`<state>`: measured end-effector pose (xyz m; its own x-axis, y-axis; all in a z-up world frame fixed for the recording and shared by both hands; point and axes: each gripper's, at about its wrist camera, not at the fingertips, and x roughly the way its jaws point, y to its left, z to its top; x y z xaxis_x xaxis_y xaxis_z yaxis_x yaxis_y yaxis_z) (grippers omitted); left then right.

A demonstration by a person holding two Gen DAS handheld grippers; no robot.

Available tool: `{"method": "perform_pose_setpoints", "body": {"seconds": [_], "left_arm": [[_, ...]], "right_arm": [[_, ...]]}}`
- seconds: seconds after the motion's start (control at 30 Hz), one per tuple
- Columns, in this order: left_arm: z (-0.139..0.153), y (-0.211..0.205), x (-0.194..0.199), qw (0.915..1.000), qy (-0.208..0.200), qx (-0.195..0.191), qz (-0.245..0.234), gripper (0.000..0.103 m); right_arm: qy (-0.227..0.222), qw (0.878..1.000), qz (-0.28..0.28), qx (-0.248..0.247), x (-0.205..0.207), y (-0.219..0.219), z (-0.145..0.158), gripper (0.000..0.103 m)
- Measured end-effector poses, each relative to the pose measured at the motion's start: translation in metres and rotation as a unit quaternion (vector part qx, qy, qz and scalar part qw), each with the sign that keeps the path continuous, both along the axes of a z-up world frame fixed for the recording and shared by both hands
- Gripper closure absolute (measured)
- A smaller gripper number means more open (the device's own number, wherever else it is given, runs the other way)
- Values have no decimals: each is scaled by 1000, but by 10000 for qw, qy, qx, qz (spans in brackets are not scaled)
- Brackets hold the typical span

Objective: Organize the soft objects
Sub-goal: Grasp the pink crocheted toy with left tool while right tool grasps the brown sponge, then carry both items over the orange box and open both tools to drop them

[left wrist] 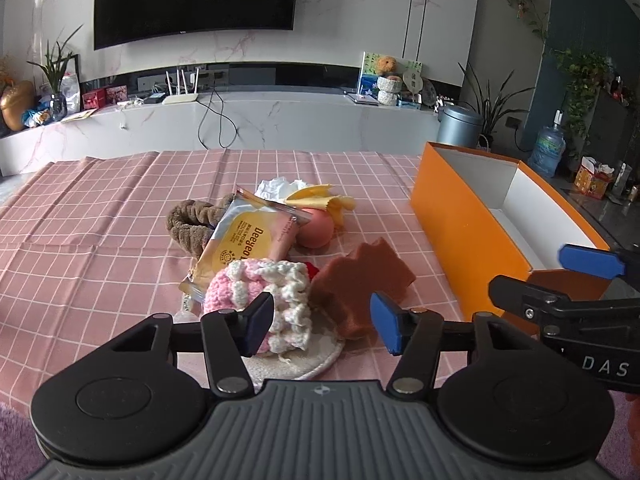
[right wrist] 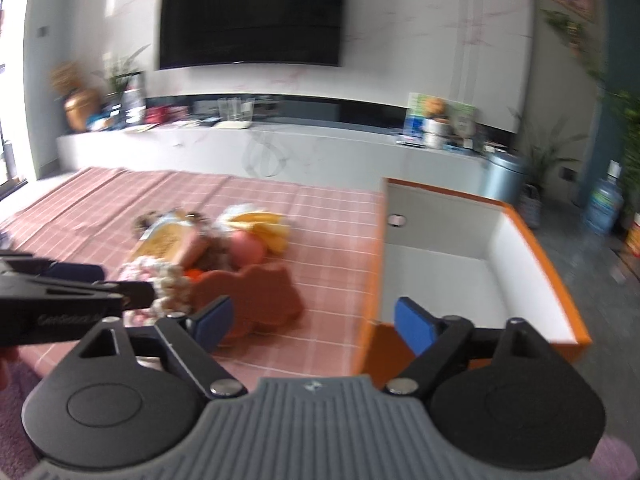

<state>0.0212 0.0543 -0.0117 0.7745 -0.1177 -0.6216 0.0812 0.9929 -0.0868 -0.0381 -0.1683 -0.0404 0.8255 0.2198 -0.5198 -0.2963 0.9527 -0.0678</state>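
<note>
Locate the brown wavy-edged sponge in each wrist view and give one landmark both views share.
Left wrist view: the brown sponge sits right of centre, low in the picture, just beyond the left gripper, beside the pink and white knitted piece.
Right wrist view: the brown sponge lies left of centre, behind the left fingertip of the right gripper.
Shared landmark: the orange box, to the right of the sponge in both.
</note>
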Motion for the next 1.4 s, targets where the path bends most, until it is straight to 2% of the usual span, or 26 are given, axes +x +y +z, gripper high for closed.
{"method": "perform_pose_setpoints", "body": {"seconds": [0.07, 0.3, 0.37, 0.43, 0.57, 0.73, 0.9, 0.97, 1.0, 1.1, 1.17, 1.27, 1.3, 1.37, 1.4], "left_arm": [[-3, 12, 9, 9999, 105, -64, 2, 37], [-22, 46, 37, 9982, 429, -158, 381, 20], [-29, 52, 46, 9974, 562, -165, 411, 17], [-37, 57, 52, 9966, 667, -240, 420, 13], [-50, 63, 63, 9950, 830, -323, 452, 10], [-64, 66, 75, 9932, 969, -548, 330, 7], [-69, 63, 81, 9936, 931, -587, 251, 6], [-67, 57, 79, 9956, 812, -435, 150, 15], [-65, 53, 78, 9966, 744, -359, 70, 25], [-60, 42, 72, 9978, 636, -162, -2, 39], [-57, 38, 68, 9980, 621, -127, -11, 47], [-52, 36, 64, 9982, 574, -150, -29, 64], [-49, 36, 62, 9984, 541, -132, -15, 74], [-45, 37, 60, 9986, 503, -141, -2, 74], [-43, 37, 59, 9986, 505, -138, 4, 74]], "right_arm": [[129, 9996, 249, -72, 10, 9, -4, 31], [717, 9960, 531, -105, 46, 35, -26, 30], [899, 9942, 589, -102, 57, 43, -33, 19], [977, 9929, 666, -130, 67, 52, -39, 15], [1117, 9905, 656, -472, 84, 71, -57, 13], [1538, 9872, 402, -146, 105, 67, -69, 7], [1543, 9859, 466, -457, 115, 82, -81, 5], [1470, 9859, 477, -640, 116, 88, -85, 5], [1430, 9859, 468, -737, 116, 90, -87, 5], [1345, 9860, 455, -870, 115, 93, -89, 8], [1301, 9854, 487, -986, 112, 93, -90, 15], [1290, 9864, 555, -856, 108, 86, -86, 22], [1280, 9868, 569, -812, 106, 85, -84, 25], [1204, 9880, 608, -758, 99, 82, -79, 37], [1185, 9880, 642, -748, 97, 81, -77, 39]]}}
